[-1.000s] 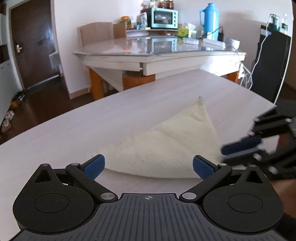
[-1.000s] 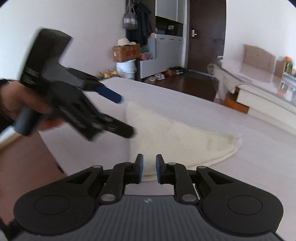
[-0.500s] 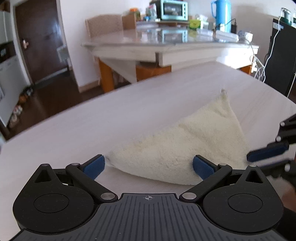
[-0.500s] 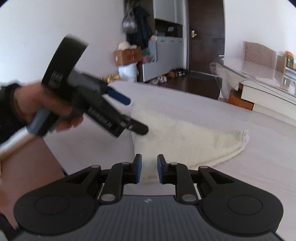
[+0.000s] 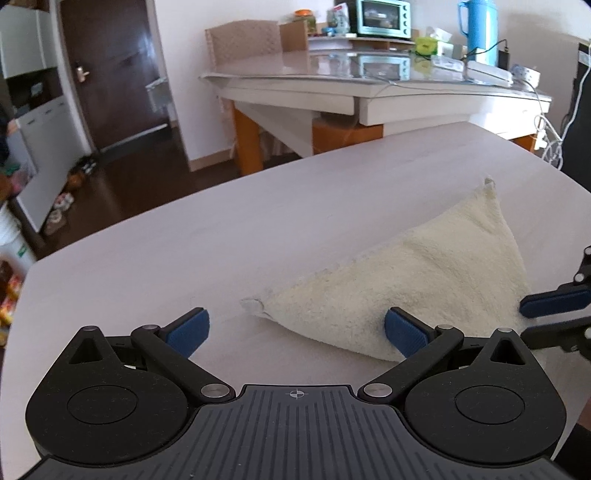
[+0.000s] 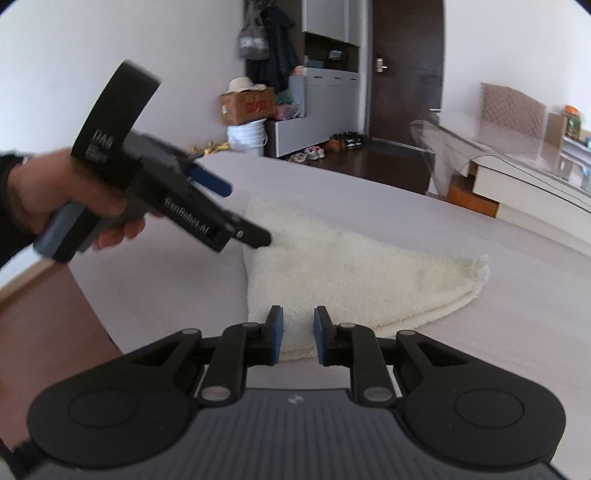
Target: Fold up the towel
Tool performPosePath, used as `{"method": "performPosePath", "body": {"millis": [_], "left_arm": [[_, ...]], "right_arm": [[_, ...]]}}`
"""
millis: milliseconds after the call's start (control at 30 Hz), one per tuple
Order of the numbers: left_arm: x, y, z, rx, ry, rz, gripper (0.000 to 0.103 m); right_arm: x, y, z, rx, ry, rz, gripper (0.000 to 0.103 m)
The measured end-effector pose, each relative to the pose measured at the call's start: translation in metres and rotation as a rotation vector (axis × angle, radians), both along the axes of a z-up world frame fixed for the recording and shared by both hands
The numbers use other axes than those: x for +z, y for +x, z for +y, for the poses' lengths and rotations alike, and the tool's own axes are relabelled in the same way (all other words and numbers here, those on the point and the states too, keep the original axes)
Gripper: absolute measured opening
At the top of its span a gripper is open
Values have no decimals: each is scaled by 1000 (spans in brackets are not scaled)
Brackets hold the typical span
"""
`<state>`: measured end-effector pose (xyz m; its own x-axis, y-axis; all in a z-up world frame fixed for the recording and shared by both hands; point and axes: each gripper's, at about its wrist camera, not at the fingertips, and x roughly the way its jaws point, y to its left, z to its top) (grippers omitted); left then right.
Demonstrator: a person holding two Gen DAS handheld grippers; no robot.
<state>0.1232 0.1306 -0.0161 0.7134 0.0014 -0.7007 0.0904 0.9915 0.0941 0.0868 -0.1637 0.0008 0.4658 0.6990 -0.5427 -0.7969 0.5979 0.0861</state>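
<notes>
left hand-held gripper (image 6: 243,214) side: "GenRobot.AI" | its top block: "DAS" | other print: unreadable

1. This is a lived-in home, a dining and entry area.
2. A glass-topped dining table (image 5: 369,79) carries a toaster oven (image 5: 382,17), a blue thermos jug (image 5: 476,26) and a tissue box (image 5: 437,37).
3. By the dark front door (image 6: 404,70), shoes (image 6: 332,146) line the floor.
4. Coats (image 6: 273,40) hang above a cardboard box (image 6: 247,105).

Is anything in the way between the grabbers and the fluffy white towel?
Nothing visible is. The towel lies folded on the bare table, right in front of the wide-open left gripper. The right gripper, its jaws opening, has only towel beyond its fingers.
</notes>
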Motion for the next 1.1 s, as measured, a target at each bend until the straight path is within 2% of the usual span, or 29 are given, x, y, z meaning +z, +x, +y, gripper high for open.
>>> {"method": "performPosePath", "body": {"millis": [133,233,267,300,400,500,633,800,1100], "left_arm": [[2,-15,-4,38,-21,24,103],[4,-29,-11,33,-34,24,103],[5,-33,-14,30,-33,22,103],[5,-37,-16,28,-32,20,103],[9,-51,-25,20,-45,4,103],[11,-60,-31,24,-59,-6,103],[14,-71,-39,27,-60,-11,103],[16,-83,-48,19,-37,-11,103],[23,-102,-61,32,-53,-34,103]], "right_arm": [[6,-5,-17,-87,37,23,45],[6,-15,-26,-115,16,24,59],[6,-19,-30,-126,12,26,72],[7,-22,-34,-136,10,28,79],[11,-31,-43,-158,22,28,84],[16,-39,-51,-180,26,16,85],[19,-51,-61,-203,27,0,90],[22,-60,-69,-205,73,29,96],[28,-73,-79,-222,102,34,98]]}}
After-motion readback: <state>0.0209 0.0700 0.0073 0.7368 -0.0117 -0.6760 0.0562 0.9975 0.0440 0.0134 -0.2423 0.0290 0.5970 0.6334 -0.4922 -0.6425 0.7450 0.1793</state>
